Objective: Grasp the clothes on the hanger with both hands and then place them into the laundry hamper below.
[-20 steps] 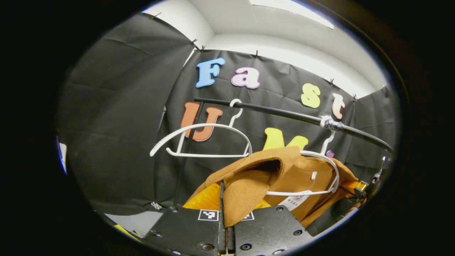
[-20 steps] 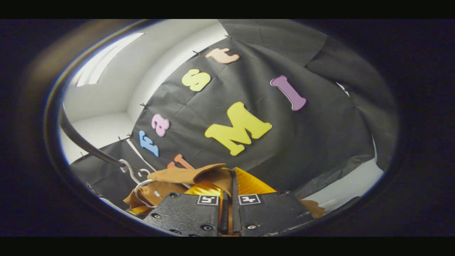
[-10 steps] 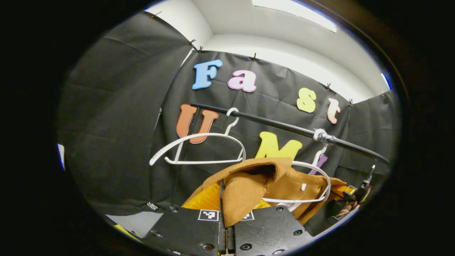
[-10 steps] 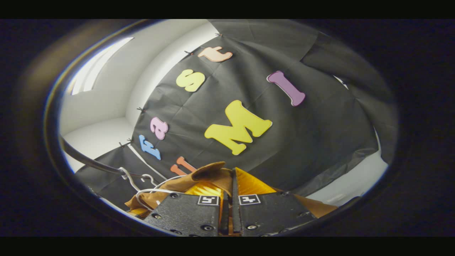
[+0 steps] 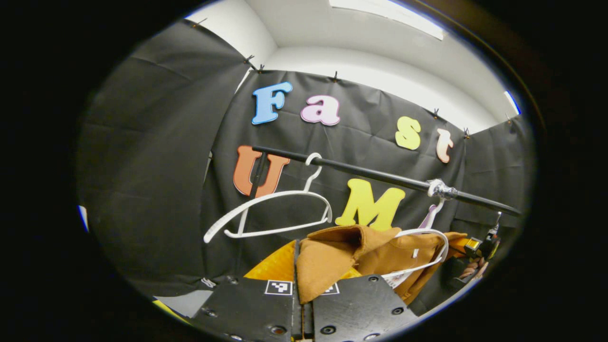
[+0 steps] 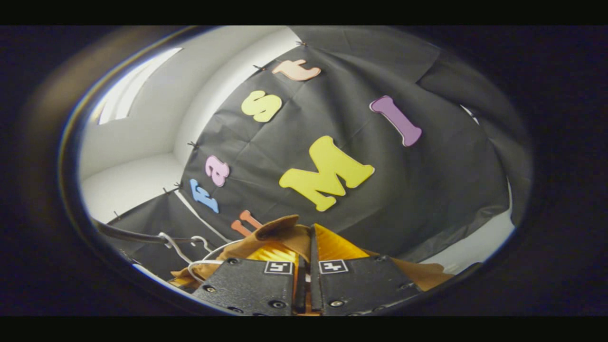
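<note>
rail (image 5: 380, 176): black, far, carries both hangers
shirt (image 5: 361, 251): brown, soft, light; hangs low on right hanger (image 5: 427, 237); hold shoulders
left gripper (image 5: 300, 285): pinching shirt shoulder
right gripper (image 6: 306, 266): pinching other shoulder
empty hanger (image 5: 266, 213): left

Black rail (image 5: 380, 176) w/ 2 hangers (image 5: 275, 209)

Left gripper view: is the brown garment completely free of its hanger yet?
No, the hanger is still threaded through the garment and hooked on the rail.
</note>
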The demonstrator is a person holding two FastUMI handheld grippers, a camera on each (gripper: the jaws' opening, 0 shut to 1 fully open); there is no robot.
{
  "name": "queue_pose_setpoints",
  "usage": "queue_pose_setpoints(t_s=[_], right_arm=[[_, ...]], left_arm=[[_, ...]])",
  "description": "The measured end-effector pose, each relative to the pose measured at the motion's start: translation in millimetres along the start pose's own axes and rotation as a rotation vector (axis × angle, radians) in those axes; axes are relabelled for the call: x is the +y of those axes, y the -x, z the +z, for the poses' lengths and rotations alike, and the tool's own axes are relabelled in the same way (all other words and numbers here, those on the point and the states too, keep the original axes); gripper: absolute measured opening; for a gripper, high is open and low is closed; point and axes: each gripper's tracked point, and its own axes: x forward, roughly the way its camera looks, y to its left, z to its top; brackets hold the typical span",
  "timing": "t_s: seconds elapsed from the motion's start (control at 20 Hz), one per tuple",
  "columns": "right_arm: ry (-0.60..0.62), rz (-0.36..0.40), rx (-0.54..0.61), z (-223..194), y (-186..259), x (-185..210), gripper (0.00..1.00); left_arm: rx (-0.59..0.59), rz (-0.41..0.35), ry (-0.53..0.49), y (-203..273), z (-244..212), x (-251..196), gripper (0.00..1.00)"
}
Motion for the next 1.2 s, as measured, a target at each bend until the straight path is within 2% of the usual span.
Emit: queue_pose_setpoints(t_s=[0.1, 0.2, 0.3, 0.45, 0.6, 0.7, 0.8, 0.85, 1.0, 1.05, 1.2], right_arm=[[0.011, 0.031, 0.025, -2, -9, 5, 0.07], [0.000, 0.018, 0.082, -14, -21, -8, 0.10], [0.002, 0.002, 0.118, -24, -31, -21, 0.05], [-0.013, 0.019, 0.158, -37, -41, -23, 0.07], [-0.029, 0.002, 0.192, -53, -43, -38, 0.05], [-0.062, -0.014, 0.207, -62, -42, -51, 0.07], [-0.082, -0.040, 0.216, -70, -40, -67, 0.05], [-0.083, -0.057, 0.222, -74, -38, -75, 0.08], [-0.084, -0.087, 0.229, -81, -29, -90, 0.06], [-0.089, -0.090, 0.224, -81, -26, -93, 0.10], [-0.068, -0.105, 0.222, -87, -14, -98, 0.06]], left_arm=[[0.014, -0.015, 0.014, -7, 1, 7, 0.05], [0.055, -0.021, 0.024, -14, -10, 20, 0.05], [0.100, -0.044, 0.068, -17, -23, 27, 0.05], [0.143, -0.063, 0.097, -23, -35, 38, 0.05], [0.171, -0.077, 0.108, -26, -49, 50, 0.05], [0.202, -0.083, 0.118, -27, -65, 51, 0.05], [0.232, -0.087, 0.117, -26, -81, 50, 0.05], [0.246, -0.087, 0.115, -26, -88, 49, 0.05], [0.274, -0.079, 0.099, -24, -105, 50, 0.05], [0.284, -0.079, 0.096, -23, -109, 52, 0.05], [0.305, -0.069, 0.075, -17, -121, 54, 0.05]])
